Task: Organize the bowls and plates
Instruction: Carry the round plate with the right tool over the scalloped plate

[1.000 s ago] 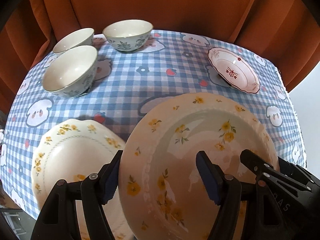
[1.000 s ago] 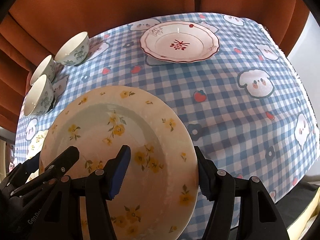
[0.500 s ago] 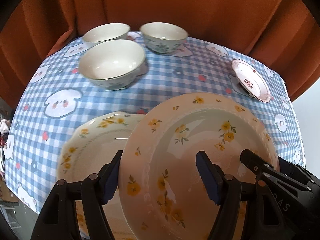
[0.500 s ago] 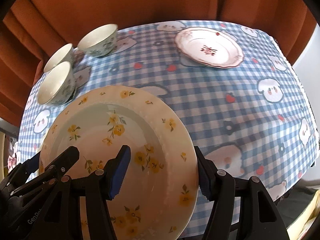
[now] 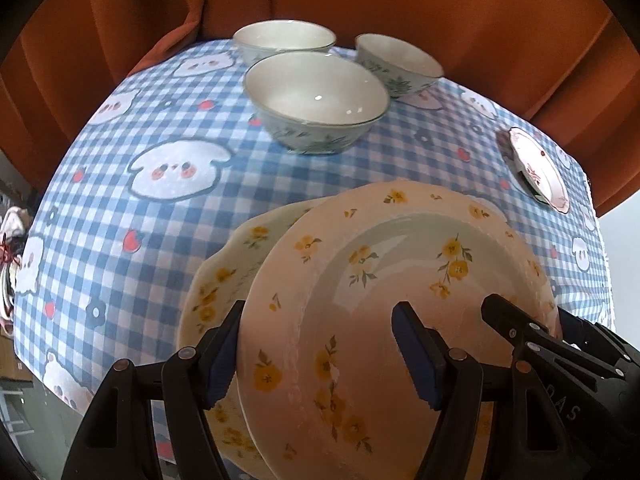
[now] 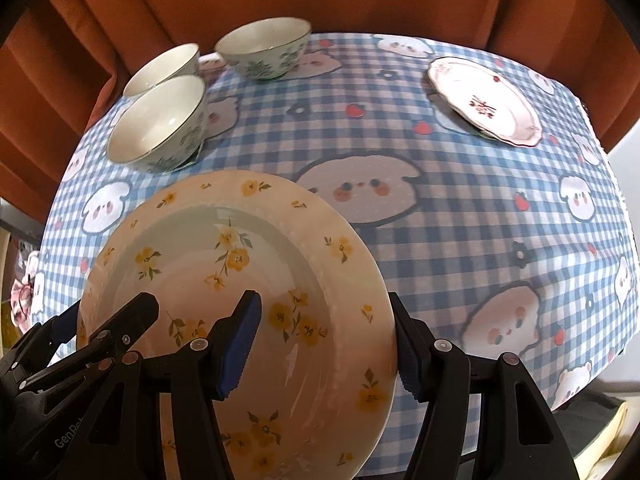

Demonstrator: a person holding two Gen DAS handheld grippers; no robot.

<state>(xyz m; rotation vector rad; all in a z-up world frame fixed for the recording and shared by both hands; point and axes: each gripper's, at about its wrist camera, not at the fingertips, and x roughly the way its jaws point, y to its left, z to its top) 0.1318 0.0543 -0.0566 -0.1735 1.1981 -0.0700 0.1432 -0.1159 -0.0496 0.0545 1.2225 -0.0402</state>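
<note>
The yellow-flowered plate [image 5: 400,280] hangs above the table [image 5: 160,208], its left rim clamped between the fingers of the left hand-held gripper [image 5: 320,354] and its right rim by the right hand-held gripper [image 6: 324,346]. Just below and left sits a matching plate [image 5: 224,276]. Glazed ceramic: stiff, slick, probably weighty, chippable; opposite rim grips suit it.

You can't see most of the second yellow plate [image 5: 224,276]; the held plate [image 5: 400,280] covers it. The bottom edge cuts off both plates.
</note>
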